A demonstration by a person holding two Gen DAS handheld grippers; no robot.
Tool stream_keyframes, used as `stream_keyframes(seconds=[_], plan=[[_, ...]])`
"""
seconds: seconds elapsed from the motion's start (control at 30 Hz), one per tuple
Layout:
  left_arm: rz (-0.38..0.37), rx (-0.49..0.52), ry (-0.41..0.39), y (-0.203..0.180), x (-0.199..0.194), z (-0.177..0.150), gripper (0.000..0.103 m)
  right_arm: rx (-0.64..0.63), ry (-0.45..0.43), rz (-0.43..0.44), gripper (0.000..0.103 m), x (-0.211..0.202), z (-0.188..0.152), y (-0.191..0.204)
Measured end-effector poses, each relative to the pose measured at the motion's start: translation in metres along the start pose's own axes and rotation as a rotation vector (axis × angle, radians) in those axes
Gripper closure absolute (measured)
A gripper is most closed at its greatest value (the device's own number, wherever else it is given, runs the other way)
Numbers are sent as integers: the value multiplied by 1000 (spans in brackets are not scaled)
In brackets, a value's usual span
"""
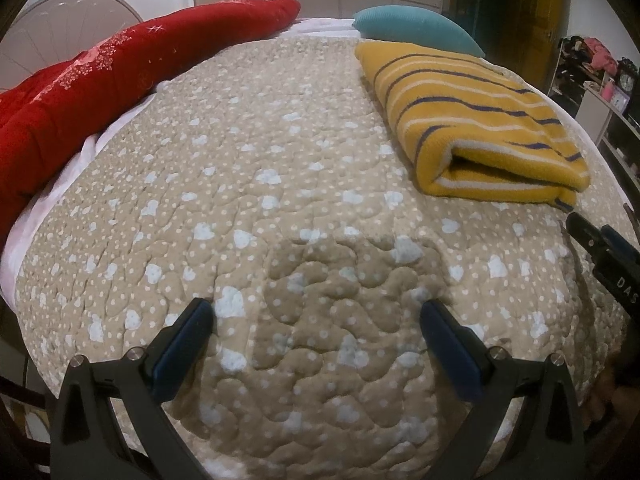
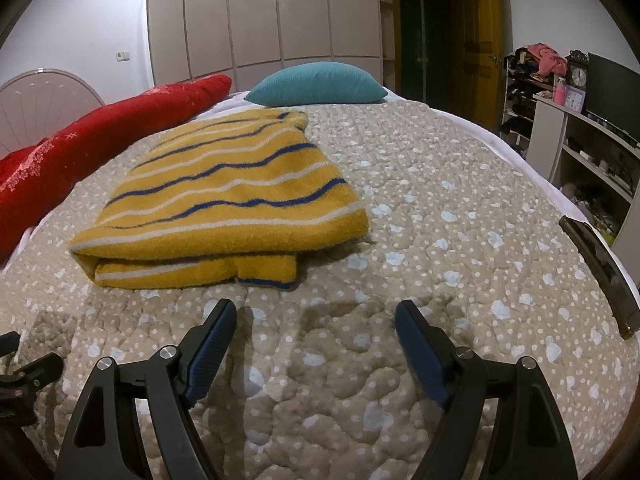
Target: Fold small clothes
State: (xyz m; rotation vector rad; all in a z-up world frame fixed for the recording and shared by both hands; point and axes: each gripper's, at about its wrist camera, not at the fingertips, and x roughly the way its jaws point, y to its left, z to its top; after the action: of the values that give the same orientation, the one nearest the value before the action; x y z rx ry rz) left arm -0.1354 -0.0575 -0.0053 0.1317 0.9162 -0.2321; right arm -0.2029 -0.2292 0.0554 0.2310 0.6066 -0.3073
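A folded yellow garment with blue and white stripes [image 1: 476,120] lies on the beige quilted bedspread [image 1: 260,200], at the right in the left wrist view and left of centre in the right wrist view [image 2: 224,204]. My left gripper [image 1: 318,312] is open and empty, low over bare quilt, well short and left of the garment. My right gripper [image 2: 316,314] is open and empty, just in front of the garment's near folded edge. The right gripper's body shows at the right edge of the left wrist view [image 1: 604,256].
A red bolster [image 2: 100,140] lies along the left side of the bed. A teal pillow [image 2: 316,84] sits at the far end. A dark phone [image 2: 600,276] lies near the right edge. Shelves [image 2: 592,152] and a wardrobe [image 2: 260,20] stand beyond.
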Motion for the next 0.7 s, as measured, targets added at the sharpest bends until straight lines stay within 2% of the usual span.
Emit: stream_keyframes(seconds=[0.27,0.57,0.7], plan=[[-12,-16,-8,3,-7,3,0,-39,-28,3,18,-13,3,10],[-8,-62,-124,25,-50,17,0,-112,-90,35,17,-47,23,36],[-47,-92,-158,38,-62,17,0,-170,-111,71,15,-62,33,54]])
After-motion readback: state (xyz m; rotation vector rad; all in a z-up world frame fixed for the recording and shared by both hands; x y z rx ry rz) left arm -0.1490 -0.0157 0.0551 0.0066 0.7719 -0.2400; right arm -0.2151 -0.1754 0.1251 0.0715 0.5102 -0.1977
